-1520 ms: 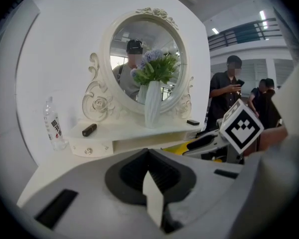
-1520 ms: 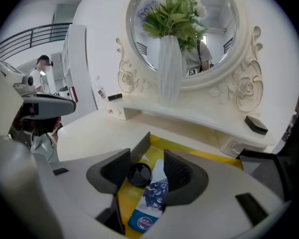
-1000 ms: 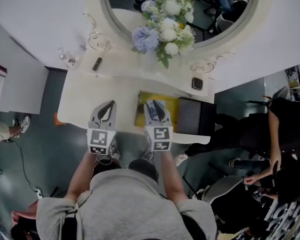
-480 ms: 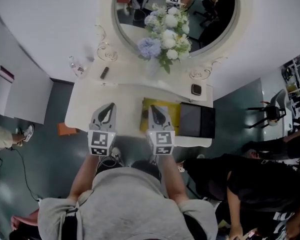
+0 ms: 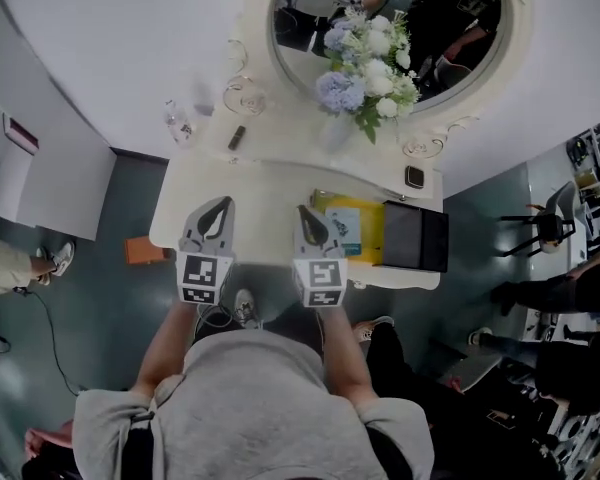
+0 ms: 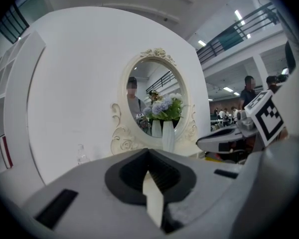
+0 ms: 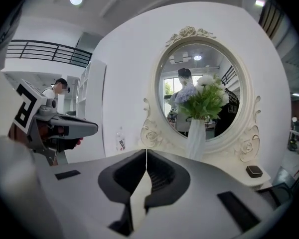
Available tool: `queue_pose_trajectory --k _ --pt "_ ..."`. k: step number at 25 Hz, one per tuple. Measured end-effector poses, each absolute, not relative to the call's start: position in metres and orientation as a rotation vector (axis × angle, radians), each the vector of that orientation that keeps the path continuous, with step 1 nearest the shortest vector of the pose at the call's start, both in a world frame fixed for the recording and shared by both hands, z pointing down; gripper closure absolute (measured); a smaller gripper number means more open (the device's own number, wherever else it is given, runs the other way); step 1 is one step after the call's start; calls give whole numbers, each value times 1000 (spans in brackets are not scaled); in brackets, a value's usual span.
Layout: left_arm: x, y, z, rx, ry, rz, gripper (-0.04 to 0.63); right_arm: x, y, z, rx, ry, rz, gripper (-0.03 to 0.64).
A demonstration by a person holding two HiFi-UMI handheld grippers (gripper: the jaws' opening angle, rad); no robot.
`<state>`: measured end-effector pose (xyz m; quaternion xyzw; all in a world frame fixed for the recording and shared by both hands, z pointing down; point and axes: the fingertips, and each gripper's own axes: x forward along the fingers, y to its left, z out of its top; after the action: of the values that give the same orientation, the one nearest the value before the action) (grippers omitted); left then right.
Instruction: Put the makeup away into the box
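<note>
Left gripper [image 5: 219, 206] and right gripper [image 5: 305, 212] hover over the table's [image 5: 250, 193] near edge. Both tongs are pinched shut and empty, lining up I'd guess. Just past the right one there's a teal packet [image 5: 343, 230] on a yellow tray [image 5: 370, 234], with the black box [image 5: 415, 236] beside it. A dark tube [image 5: 237, 137] and a compact [image 5: 414, 177] sit further back.

The white dressing table [image 5: 242, 200] carries a yellow tray [image 5: 370, 246], a black box [image 5: 414, 236] and a vase of flowers [image 5: 365, 80].

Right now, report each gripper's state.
Left gripper: closed, holding nothing.
Right gripper: closed, holding nothing.
</note>
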<state>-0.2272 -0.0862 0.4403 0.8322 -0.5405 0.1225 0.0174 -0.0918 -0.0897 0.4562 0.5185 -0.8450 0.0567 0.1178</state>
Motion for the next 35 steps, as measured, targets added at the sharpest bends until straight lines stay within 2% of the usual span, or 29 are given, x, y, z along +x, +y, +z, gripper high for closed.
queue_pose_trajectory --k 13,32,34,35 --pt "-291 -105 451 2403 -1847 348 594 -167 -131 467 1260 -2555 136 598" --pt "-331 -196 521 2099 -1943 404 595 -226 -266 539 905 -2579 183 597" --pt "-336 -199 527 2073 -1955 409 595 -234 -273 549 836 -2572 179 589" --pt "-338 -200 530 2057 -1960 412 594 -239 -276 555 796 -2566 179 547"
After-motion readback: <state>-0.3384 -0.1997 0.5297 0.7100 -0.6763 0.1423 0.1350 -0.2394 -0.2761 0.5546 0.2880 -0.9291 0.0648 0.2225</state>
